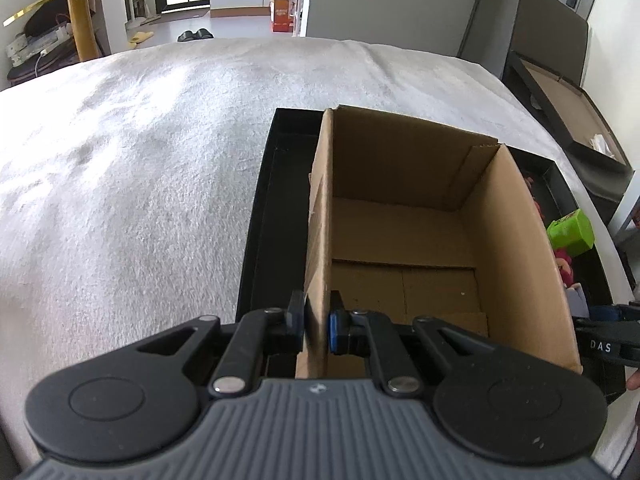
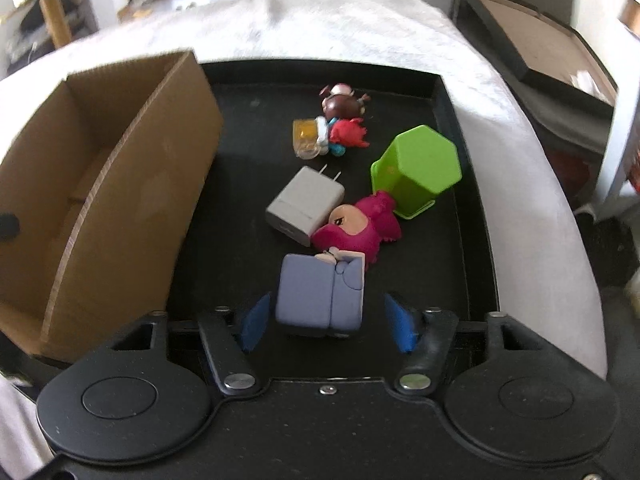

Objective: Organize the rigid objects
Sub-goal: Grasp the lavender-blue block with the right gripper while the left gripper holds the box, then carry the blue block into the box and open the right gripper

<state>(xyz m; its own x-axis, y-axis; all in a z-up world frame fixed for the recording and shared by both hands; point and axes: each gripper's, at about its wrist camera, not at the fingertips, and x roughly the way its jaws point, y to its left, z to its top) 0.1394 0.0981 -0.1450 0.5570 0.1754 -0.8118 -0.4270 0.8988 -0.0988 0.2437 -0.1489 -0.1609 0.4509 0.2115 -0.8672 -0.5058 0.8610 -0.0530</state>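
- Bed (image 1: 140, 160): white fleecy cover; it carries the black tray (image 2: 460, 240), which lies toward its right edge.
- Black tray: holds the cardboard box (image 2: 120, 200) along its left side and the loose items on its right half.
- Cardboard box: open-topped, and empty as far as the left wrist view shows. The left tongs (image 1: 316, 328) are clamped on its near left wall, apparently to steady it.
- Green hexagonal cup (image 2: 416, 168): tipped on its side near the tray's right rim, base facing the camera.
- White plug adapter (image 2: 304, 204) and pink figurine (image 2: 360, 228): touching, mid-tray; smaller figurines (image 2: 340, 120) cluster toward the far rim.
- Lavender block toy (image 2: 320, 292): nearest the tray's near edge, straight ahead of the right tongs (image 2: 326, 326), long axis pointing away from them. The blue pads (image 2: 256, 322) flank it with gaps on both sides; nothing gripped yet. The right hand is the nearer one.
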